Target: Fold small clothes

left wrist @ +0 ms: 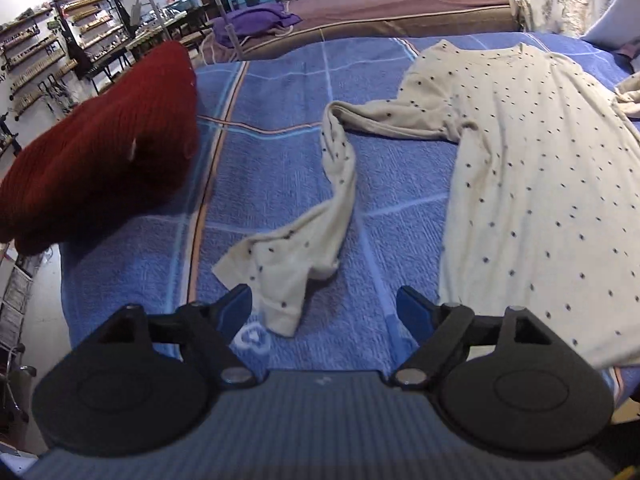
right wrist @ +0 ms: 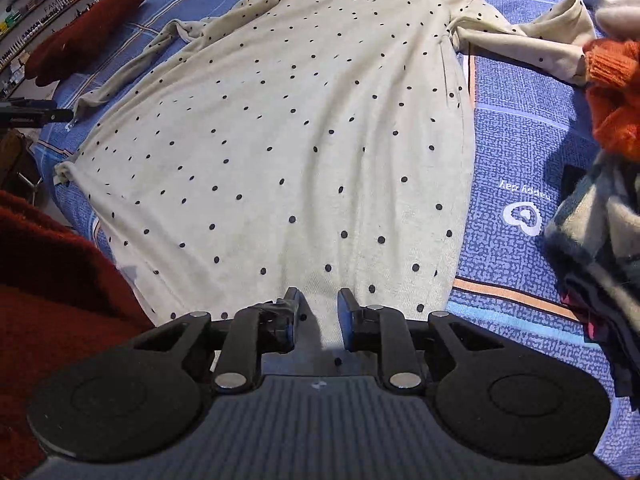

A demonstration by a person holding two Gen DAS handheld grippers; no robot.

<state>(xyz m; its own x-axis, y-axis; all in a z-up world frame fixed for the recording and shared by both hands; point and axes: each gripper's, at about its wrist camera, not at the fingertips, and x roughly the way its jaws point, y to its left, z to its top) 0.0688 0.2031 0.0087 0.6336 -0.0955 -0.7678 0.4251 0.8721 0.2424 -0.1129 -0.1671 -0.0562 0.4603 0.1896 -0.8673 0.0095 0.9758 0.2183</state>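
A cream dress with dark dots [right wrist: 304, 132] lies flat on a blue towel [right wrist: 516, 128], neck away from me. In the left wrist view the dress [left wrist: 532, 168] is at the right, and its left sleeve [left wrist: 320, 216] trails twisted toward the gripper. My left gripper [left wrist: 324, 312] is open, with the sleeve cuff [left wrist: 280, 304] just ahead between its fingers, apart from both pads. My right gripper [right wrist: 318, 312] is open with a narrow gap, above the dress's hem, holding nothing. The other sleeve [right wrist: 536, 40] lies spread to the right.
A dark red knitted garment [left wrist: 100, 152] lies at the towel's left edge, also in the right wrist view [right wrist: 84, 28]. A pile of clothes, orange knit [right wrist: 616, 92] on top, stands at the right. A brown mattress [left wrist: 400, 8] lies beyond the towel.
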